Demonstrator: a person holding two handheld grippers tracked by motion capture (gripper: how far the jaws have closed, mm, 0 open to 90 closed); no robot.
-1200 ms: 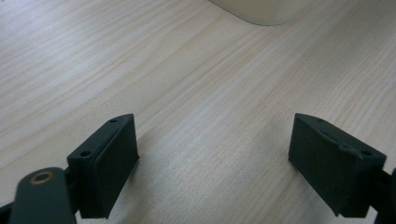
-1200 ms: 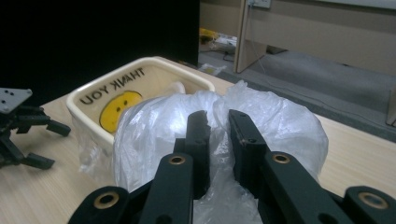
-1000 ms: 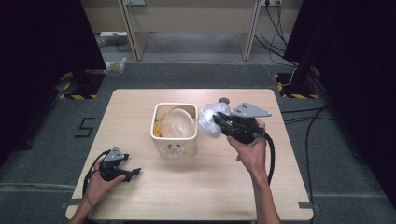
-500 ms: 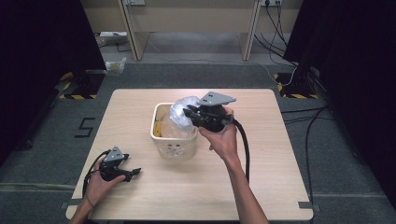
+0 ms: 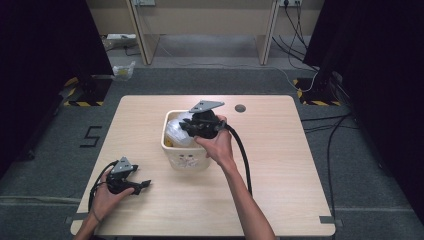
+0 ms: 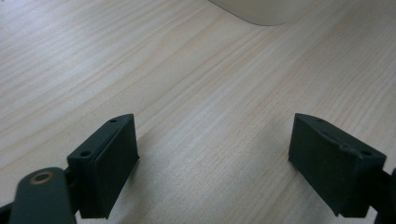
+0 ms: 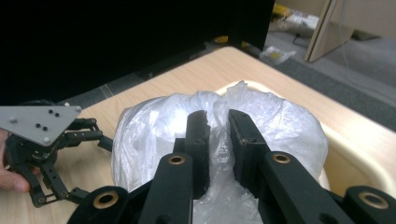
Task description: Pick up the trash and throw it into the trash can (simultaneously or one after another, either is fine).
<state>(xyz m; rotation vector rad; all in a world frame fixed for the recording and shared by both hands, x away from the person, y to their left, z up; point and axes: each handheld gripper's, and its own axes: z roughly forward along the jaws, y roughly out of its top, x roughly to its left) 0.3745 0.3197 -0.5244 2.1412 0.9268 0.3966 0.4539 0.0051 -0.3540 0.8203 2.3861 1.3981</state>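
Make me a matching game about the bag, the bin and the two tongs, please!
Things:
1. plastic bag
2. bin
3. left tongs
4. right tongs

States:
A. open, with nothing between them, over bare table
B. cream-coloured, standing in the middle of the table
C. clear and crinkly, pinched at its top
D. shut on a fold of plastic, above the bin

Pairs: 1-C, 2-B, 3-A, 4-D
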